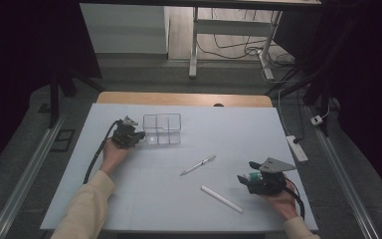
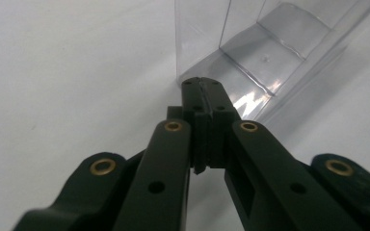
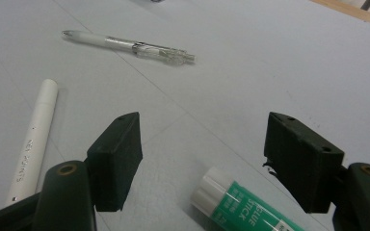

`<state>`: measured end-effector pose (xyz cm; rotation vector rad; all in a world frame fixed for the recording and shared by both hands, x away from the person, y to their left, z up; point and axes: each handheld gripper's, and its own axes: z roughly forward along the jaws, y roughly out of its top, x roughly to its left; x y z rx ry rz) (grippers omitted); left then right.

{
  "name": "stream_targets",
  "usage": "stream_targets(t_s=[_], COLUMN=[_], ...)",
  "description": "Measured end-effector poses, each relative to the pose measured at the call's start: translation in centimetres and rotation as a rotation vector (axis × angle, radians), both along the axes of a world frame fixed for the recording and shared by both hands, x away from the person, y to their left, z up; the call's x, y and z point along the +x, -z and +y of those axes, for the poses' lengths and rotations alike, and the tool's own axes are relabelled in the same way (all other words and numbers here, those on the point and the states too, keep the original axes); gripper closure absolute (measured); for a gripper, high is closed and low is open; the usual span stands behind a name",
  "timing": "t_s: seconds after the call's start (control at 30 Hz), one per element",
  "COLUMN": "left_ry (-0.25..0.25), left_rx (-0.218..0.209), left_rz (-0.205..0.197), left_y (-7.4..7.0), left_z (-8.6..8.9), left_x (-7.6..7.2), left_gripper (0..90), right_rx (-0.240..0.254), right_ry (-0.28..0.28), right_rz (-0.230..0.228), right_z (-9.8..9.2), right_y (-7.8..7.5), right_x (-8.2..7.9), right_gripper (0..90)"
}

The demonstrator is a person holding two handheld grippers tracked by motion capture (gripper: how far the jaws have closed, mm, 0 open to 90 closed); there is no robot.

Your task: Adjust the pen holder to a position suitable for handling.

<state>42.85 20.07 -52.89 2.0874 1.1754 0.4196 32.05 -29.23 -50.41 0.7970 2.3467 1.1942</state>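
Clear box (image 1: 162,129) empty. Left hand-held gripper (image 2: 203,85) closed, empty, tips at box wall. Right hand-held gripper (image 3: 203,156) open around glue stick (image 3: 243,208) on counter (image 1: 194,199). Pen (image 1: 198,165), white tube (image 1: 221,198) lie loose. Sorting barely begun.

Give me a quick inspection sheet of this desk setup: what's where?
Surface: pale table, bare between items.
Job's things: clear divided box; glue stick between the right gripper's open jaws; pen; white marker.
Clutter: nothing seen.
Grippers: left gripper shut, tips at the box's wall; right gripper open.
Cables: black cable trailing from the left gripper.
Surroundings: power strip and loose wires on the floor.
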Motion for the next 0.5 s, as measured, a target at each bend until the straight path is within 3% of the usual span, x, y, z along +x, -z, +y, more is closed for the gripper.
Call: stream_targets(t_s=[0.5], left_ry=[0.038], left_rx=[0.000], left_rz=[0.000], left_y=[-0.2], left_z=[-2.5], left_x=[0.8], left_gripper=[89.1], right_rx=[-0.003], right_ry=[0.003], right_rz=[0.002], right_z=[0.1], right_y=[0.2], right_x=[0.0], right_gripper=[28.8])
